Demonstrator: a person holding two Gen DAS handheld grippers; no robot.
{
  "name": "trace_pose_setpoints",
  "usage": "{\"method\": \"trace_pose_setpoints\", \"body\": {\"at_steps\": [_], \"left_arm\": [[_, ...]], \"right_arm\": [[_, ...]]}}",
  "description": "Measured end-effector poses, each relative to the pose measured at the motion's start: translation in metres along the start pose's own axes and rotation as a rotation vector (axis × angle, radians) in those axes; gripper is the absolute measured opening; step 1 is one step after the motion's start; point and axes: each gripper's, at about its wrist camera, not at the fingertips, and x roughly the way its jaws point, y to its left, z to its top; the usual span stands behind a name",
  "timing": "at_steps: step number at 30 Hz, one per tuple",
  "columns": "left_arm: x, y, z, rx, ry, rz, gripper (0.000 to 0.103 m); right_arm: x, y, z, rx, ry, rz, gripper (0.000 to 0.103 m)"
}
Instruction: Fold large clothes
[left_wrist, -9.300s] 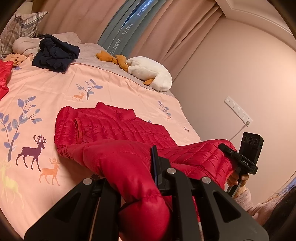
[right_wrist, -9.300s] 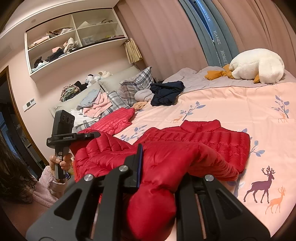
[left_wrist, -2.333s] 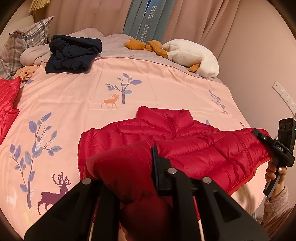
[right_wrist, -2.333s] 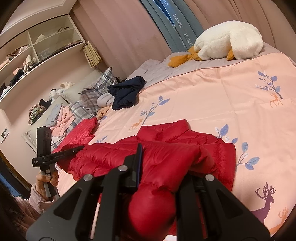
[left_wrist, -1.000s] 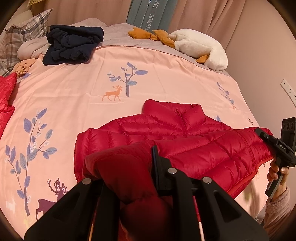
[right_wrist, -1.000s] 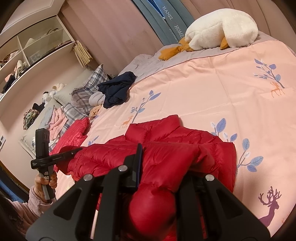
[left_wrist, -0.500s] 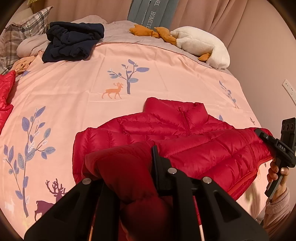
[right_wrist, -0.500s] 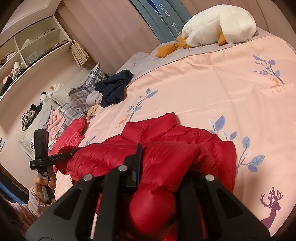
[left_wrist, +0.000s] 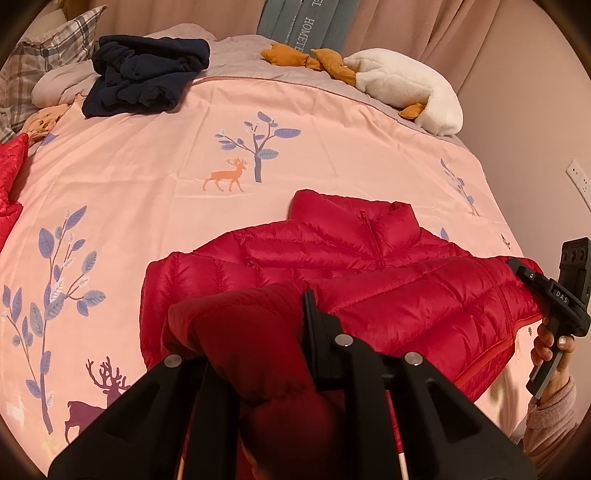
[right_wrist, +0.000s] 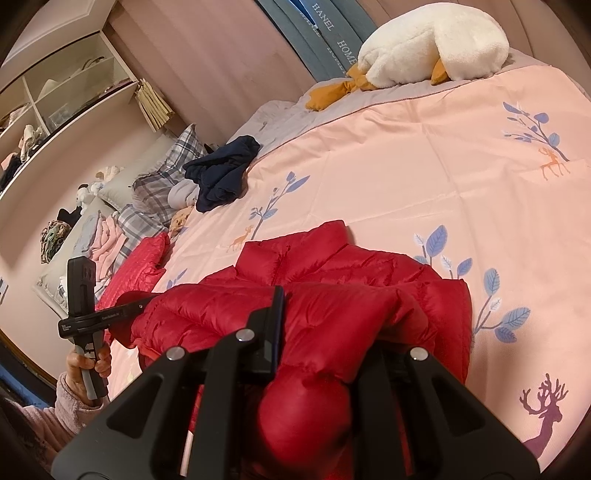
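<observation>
A red quilted puffer jacket (left_wrist: 332, 258) lay front up near the close edge of a bed, its stand-up collar pointing toward the far side and its zip closed. Its lower part was lifted and bunched. The left claw (left_wrist: 258, 325) was clamped on a thick fold of the jacket's near left hem; the right claw (right_wrist: 325, 314) was clamped on the near right hem. The bed's pink cover (left_wrist: 147, 177) was printed with blue-leaved trees and deer. On the far side lay a navy garment (left_wrist: 144, 74) at left and a white plush goose (left_wrist: 402, 88) at right. Pink curtains (left_wrist: 424, 26) hung behind, with wall shelves (right_wrist: 55, 96) beyond the plaid pillows (right_wrist: 155, 188).
</observation>
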Motion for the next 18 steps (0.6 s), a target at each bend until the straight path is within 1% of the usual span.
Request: {"method": "trace_pose_setpoints", "body": {"at_steps": [18], "left_arm": [[0.0095,0.0007,0.0029,-0.002,0.028,0.012,0.014]], "right_arm": [[0.0099,-0.0073,0.0029,0.007,0.027,-0.02,0.014]]}}
